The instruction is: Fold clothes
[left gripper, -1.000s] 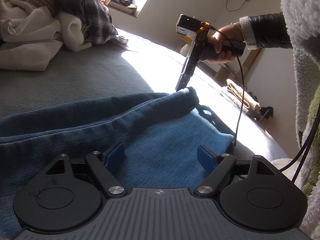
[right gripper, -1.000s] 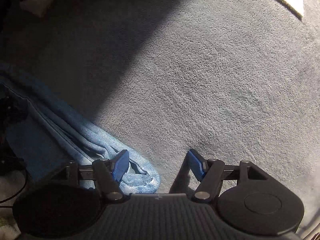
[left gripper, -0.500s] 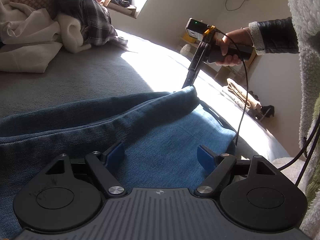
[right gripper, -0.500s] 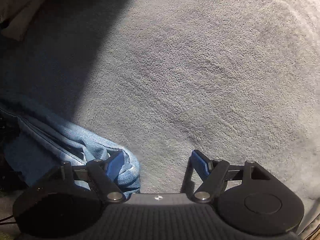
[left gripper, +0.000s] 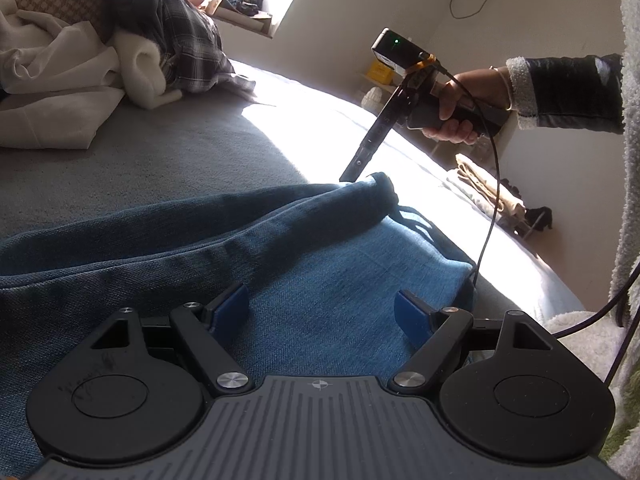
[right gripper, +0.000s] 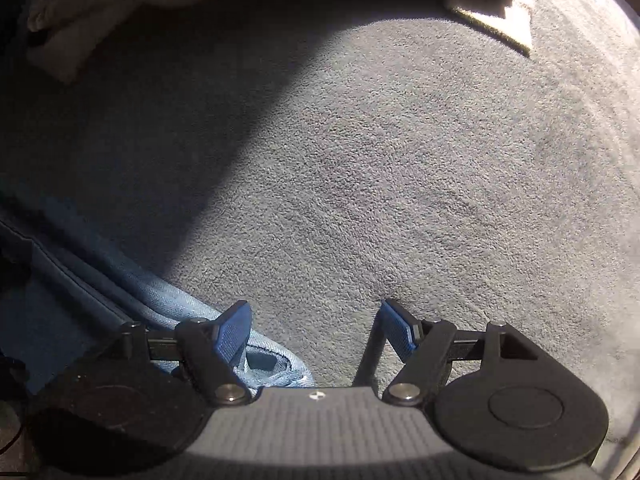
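Note:
Blue jeans [left gripper: 320, 264] lie in long folds on the grey bed cover [left gripper: 160, 152]. My left gripper [left gripper: 320, 308] hovers low over the denim, open, with neither pad pressing the cloth. A hand holds my right gripper [left gripper: 348, 176] pointing down at the far end of the jeans. In the right wrist view the right gripper [right gripper: 316, 328] has its jaws closing over the grey cover [right gripper: 400, 180]. The jeans' hem [right gripper: 272, 368] sits under its left finger [right gripper: 232, 332], outside any grip.
A heap of white garments [left gripper: 60, 80] and a plaid shirt [left gripper: 184, 40] sits at the far left of the bed. Folded beige cloth [left gripper: 488, 188] lies beyond the bed's right edge. A black cable [left gripper: 494, 200] hangs from the right gripper. Strong sunlight falls across the cover.
The right gripper has lifted a little, shifted right and rolled, with the hem end staying by its left finger. The left gripper and the jeans under it have not moved.

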`<state>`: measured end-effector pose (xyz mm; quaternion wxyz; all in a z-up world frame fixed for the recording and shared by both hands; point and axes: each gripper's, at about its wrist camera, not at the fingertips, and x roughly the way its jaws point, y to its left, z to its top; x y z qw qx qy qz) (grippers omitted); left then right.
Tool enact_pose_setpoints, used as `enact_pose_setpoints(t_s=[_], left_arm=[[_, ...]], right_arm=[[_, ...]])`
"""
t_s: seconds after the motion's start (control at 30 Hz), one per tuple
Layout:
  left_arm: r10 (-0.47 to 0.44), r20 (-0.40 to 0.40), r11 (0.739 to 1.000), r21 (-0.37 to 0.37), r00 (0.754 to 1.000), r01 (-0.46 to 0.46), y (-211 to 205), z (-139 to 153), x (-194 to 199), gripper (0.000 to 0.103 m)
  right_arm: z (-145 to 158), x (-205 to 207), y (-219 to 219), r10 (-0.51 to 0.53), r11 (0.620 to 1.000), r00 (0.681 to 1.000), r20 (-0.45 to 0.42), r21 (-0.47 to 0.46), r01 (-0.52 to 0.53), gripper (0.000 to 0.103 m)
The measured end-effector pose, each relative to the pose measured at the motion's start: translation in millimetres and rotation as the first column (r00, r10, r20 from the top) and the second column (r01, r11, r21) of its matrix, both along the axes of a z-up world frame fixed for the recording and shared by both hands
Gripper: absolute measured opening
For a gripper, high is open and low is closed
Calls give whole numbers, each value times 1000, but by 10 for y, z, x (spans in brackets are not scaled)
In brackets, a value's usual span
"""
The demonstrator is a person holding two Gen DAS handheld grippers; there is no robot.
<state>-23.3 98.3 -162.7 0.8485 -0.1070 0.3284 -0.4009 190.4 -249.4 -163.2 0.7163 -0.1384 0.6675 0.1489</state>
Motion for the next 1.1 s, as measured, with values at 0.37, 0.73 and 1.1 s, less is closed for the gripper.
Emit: enact_pose_setpoints(t_s=[0.37,0.73,1.1], left_arm=[[1,-15,999,36,1000,-1,-60,35,18,82],[18,-7,980,197,1000,-16,-303,180,-24,82],[91,-17,953,292,996,-82,-476,275,-53,84]], right_arm=[[682,-534,-535,-203,926,964,173,355,131,35],[-155,-913,-1504,-762,311,622,-177,743,593,29],[116,-2065,-1425,-695,326,708,-125,823,465,29]])
